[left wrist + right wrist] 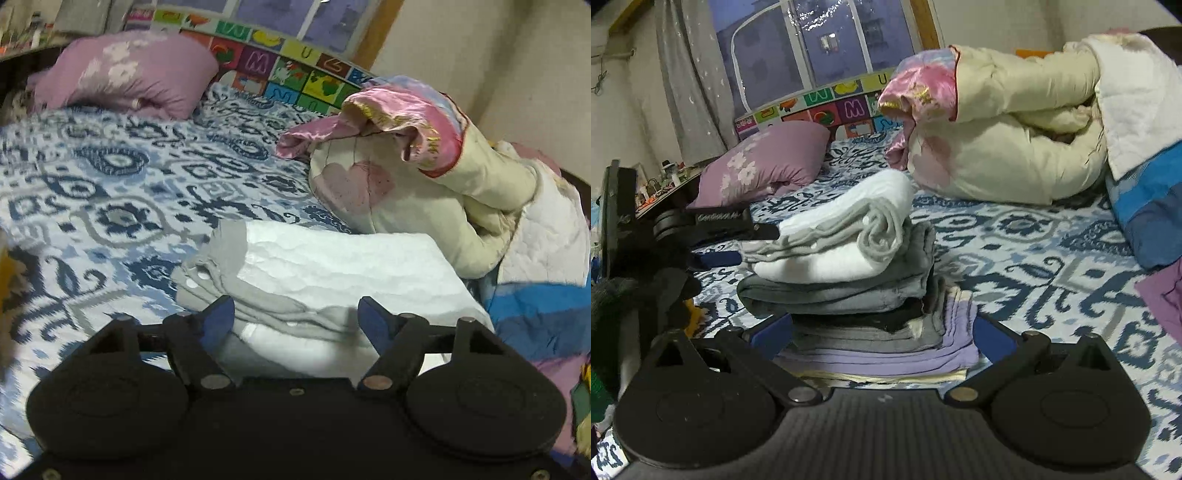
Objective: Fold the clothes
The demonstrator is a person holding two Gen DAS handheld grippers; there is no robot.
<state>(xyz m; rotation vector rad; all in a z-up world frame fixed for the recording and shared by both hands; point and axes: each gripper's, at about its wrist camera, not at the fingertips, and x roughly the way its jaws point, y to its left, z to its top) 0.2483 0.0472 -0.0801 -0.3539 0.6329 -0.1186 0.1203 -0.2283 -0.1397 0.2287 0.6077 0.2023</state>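
Side shelf: at the far left in the right wrist view, a dark shelf [670, 181] with small, cluttered items too small to tell apart.
Pillow: a purple pillow [125, 75] with pale flowers lies at the head of the bed, left of the middle.
Bedspread: a blue-and-white patterned bedspread [110, 192] covers the bed.
Left gripper: the left gripper [296, 317] points down at the top of the pile; its blue-tipped jaws stand apart on either side of the white and grey garment [332, 269], and the pads do not press on it.
Stack of clothes: a stack of folded clothes [857, 295] sits on the bedspread near the middle, with the white and grey garment on top, grey pieces below, then a dark layer, lilac and a cream edge at the bottom.
Right gripper: the right gripper [882, 330] is low against the near side of the stack, jaws spread wide at the lilac layers, with nothing clamped.
Alphabet panel: a colourful letter panel [295, 74] runs along the window side.
Quilt: a rolled cream quilt [1008, 147] with a pink satin edge lies right of the stack.
Blue fabric: blue striped fabric [1145, 206] is at the far right.
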